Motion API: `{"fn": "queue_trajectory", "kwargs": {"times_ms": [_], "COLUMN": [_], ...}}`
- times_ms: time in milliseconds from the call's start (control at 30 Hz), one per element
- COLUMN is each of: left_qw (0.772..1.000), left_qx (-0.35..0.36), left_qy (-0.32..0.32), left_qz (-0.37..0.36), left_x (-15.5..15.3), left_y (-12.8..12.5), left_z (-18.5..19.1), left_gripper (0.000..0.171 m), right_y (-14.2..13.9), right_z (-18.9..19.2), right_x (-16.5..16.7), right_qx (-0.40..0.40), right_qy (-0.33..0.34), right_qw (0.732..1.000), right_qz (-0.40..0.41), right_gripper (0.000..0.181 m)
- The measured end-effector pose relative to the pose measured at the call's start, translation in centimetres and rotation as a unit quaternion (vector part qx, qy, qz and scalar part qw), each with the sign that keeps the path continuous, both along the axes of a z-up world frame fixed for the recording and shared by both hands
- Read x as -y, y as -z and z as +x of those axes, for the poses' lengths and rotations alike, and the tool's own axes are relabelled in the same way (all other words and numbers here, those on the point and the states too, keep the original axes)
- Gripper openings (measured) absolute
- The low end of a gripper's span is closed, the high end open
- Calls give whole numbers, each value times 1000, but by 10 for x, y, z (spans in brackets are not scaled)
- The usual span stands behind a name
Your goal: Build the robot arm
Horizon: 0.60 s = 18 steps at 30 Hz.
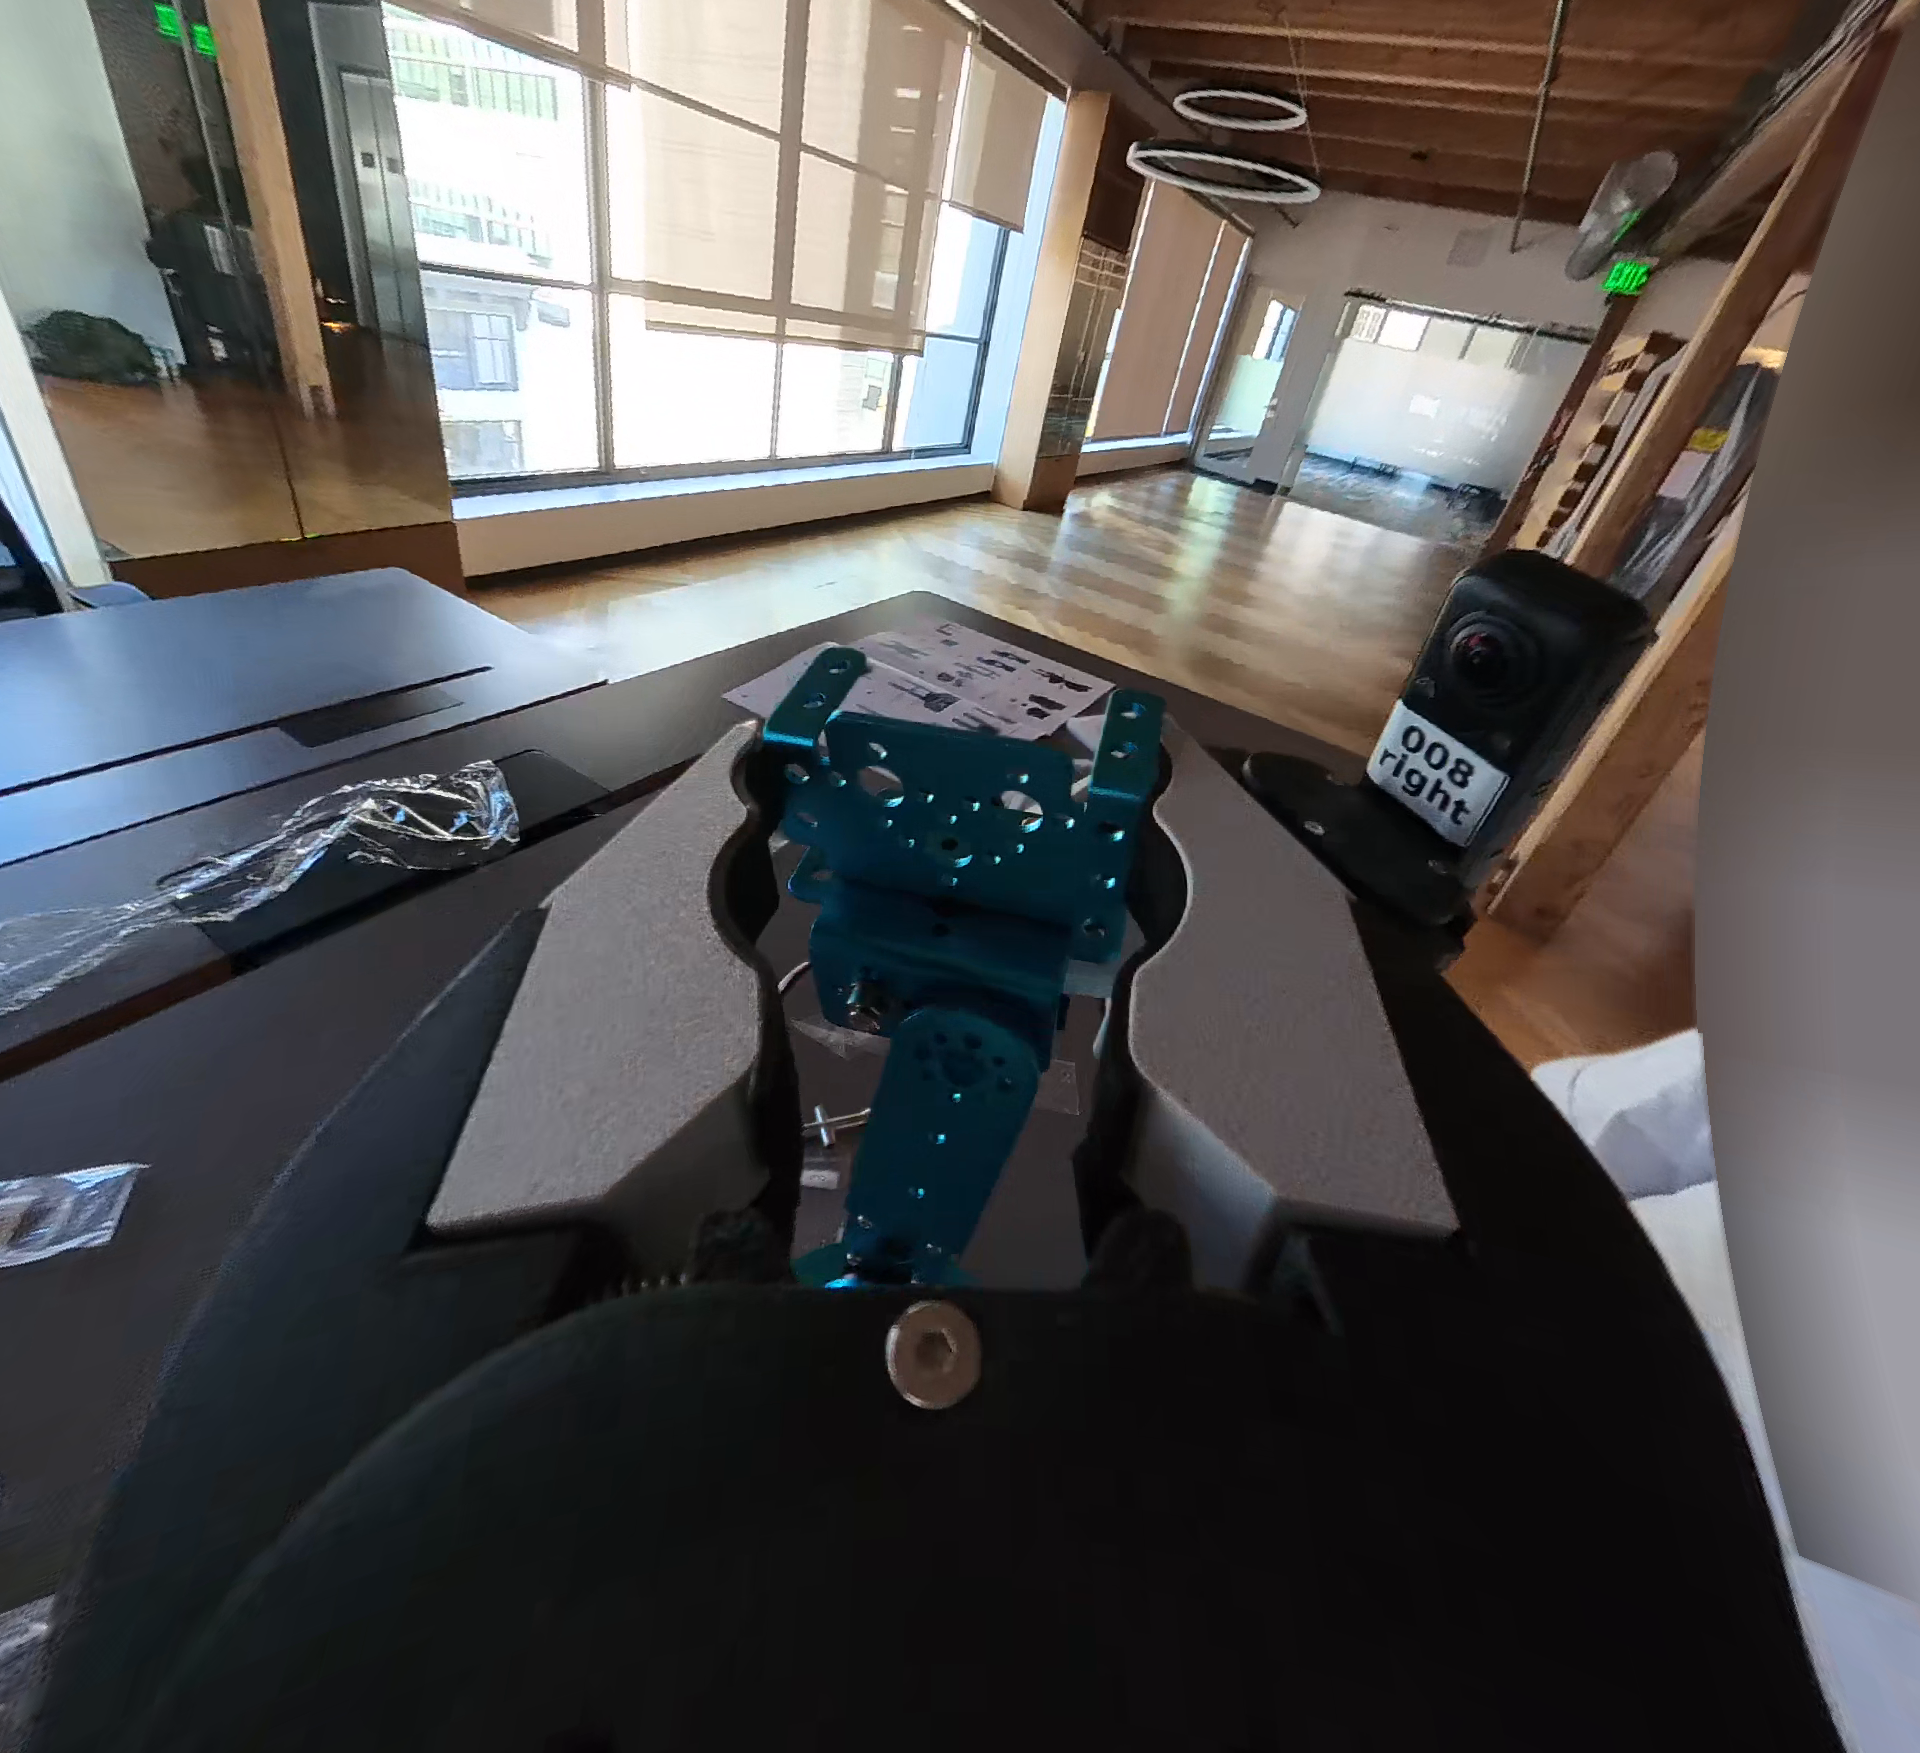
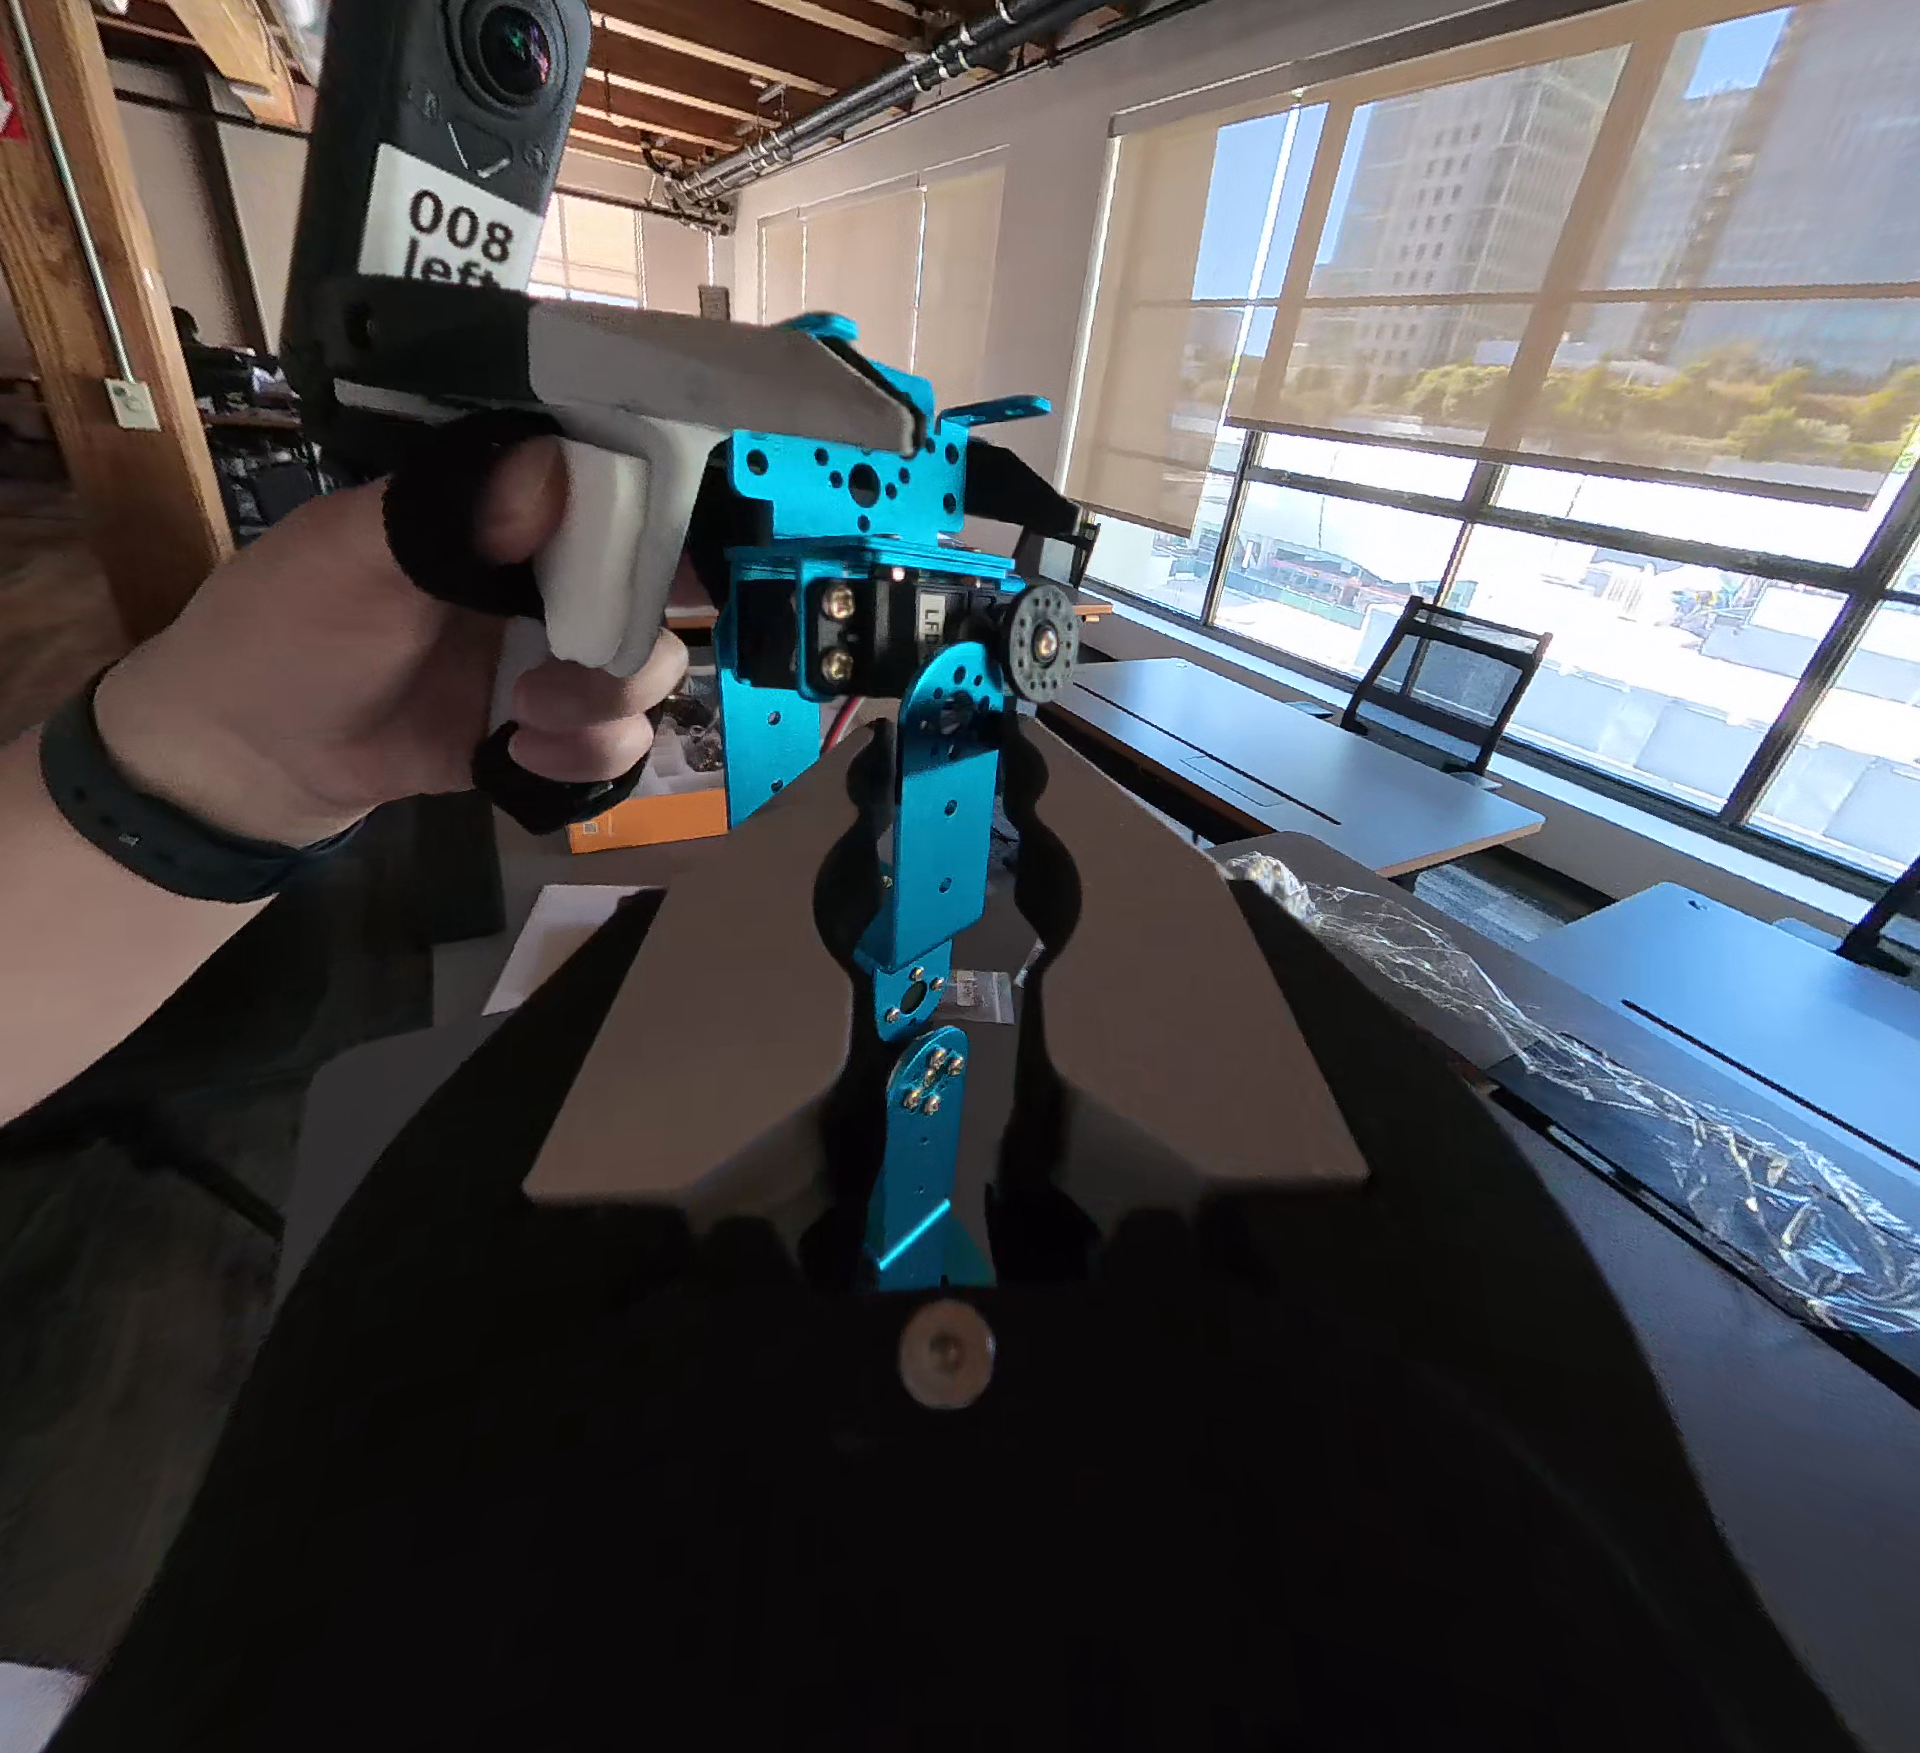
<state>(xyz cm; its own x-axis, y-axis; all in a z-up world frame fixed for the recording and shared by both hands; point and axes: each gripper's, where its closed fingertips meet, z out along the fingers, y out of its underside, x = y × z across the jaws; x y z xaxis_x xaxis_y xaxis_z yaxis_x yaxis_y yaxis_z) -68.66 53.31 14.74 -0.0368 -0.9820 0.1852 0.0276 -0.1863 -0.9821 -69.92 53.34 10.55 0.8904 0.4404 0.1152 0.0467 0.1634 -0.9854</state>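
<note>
Below your grippers is a dark table [image 1: 260,1028] with a matte top. Crumpled clear plastic wrap [image 1: 343,836] lies on it to your left, over a recessed panel in the surface. Towards the far edge a white printed sheet [image 1: 971,680] lies flat. At the near left edge sits a small clear bag [image 1: 57,1204]; what it holds is too blurred to tell. From the right wrist view, the same wrap [image 2: 1558,1059] trails along the tabletop [image 2: 1714,1391], and an orange box [image 2: 649,820] rests farther back on the table.
</note>
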Motion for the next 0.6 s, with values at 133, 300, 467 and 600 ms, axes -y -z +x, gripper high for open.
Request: {"fn": "queue_trajectory", "kwargs": {"times_ms": [133,300,467,600], "left_qw": [999,1000,998,993], "left_qx": [8,-5,-41,-78], "left_qy": [4,-5,-10,-16], "left_qz": [-33,-1,55,88], "left_x": [-4,-4,0,3], "left_y": [9,12,4,4], "left_z": [-1,-4,-4,-5], "left_gripper": [67,67,66,66], "right_y": [3,3,3,3], "right_z": [0,0,1,2], "right_x": [0,0,1,1], "right_qx": [-9,-9,-13,-8], "right_qy": [2,10,17,34], "right_qw": [1000,1000,1000,999], "right_qz": [-4,-2,-4,6], "right_gripper": [18,18,17,18]}}
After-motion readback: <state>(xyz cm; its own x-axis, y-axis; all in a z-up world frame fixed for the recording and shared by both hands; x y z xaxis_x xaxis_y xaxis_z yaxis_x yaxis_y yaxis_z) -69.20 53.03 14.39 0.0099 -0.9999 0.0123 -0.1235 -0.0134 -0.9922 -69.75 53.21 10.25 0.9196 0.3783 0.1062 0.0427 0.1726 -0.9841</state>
